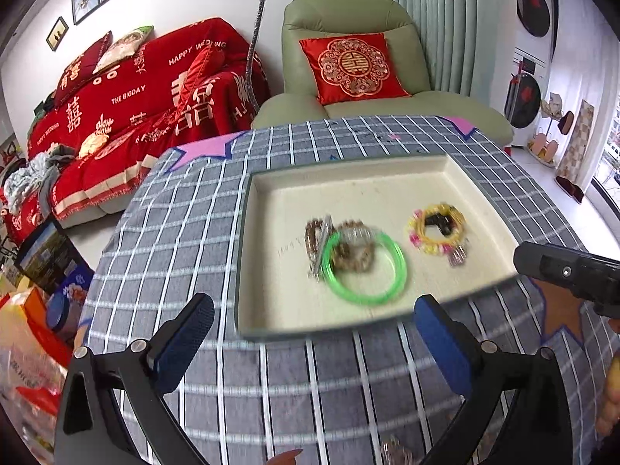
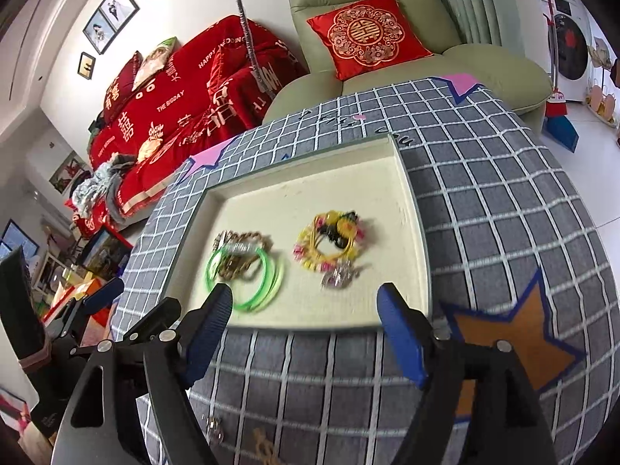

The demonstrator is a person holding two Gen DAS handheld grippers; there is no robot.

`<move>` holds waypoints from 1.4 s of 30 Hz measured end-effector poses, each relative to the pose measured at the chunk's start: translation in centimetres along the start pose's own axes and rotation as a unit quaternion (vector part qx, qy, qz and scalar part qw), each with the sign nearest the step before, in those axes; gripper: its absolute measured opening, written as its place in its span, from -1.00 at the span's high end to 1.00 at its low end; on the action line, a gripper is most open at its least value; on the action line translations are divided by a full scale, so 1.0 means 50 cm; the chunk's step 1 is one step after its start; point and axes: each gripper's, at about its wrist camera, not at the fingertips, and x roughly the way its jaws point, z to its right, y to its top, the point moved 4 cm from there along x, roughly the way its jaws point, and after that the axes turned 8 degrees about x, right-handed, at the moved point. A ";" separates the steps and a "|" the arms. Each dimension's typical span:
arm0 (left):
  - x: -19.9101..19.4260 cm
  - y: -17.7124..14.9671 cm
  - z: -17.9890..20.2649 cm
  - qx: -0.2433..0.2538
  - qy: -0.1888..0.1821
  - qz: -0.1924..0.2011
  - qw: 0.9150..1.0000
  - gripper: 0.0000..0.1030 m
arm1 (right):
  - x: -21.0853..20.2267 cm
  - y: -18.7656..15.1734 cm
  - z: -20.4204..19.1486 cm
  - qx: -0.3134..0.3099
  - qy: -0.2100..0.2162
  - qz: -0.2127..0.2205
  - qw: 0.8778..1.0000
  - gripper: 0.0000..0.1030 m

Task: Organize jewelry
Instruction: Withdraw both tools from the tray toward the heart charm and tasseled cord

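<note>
You see a table under a grey checked cloth (image 1: 310, 387); on it lies 1 cream tray (image 1: 348, 178) with bracelets inside.

tray (image 1: 248, 232): matt cream card | bangle (image 1: 364, 267) in tray: glossy green plastic | tablecloth (image 1: 174, 232) under tray: woven checked cloth

Red fabric sofa throw (image 1: 128, 108), upper left of the frame: "HAPPY WEDDING", "THE BIGDAY", and large white double-happiness characters.
Red square satin cushion (image 1: 350, 66) on the green armchair, upper centre: gold double-happiness character inside a floral medallion.
Elsewhere: nothing legible.
</note>
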 end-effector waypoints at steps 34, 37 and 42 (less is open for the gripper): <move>-0.032 -0.220 0.045 -0.010 -0.034 -0.091 0.995 -1.00 | -0.080 -0.267 -0.018 -0.115 -0.064 -0.048 0.990 -0.54; -0.024 -0.224 0.050 -0.010 -0.036 -0.098 0.994 -1.00 | -0.072 -0.279 -0.021 -0.135 -0.074 -0.051 0.987 -0.54; -0.010 -0.224 0.057 -0.010 -0.033 -0.106 0.994 -1.00 | -0.062 -0.296 -0.018 -0.147 -0.081 -0.056 0.984 -0.54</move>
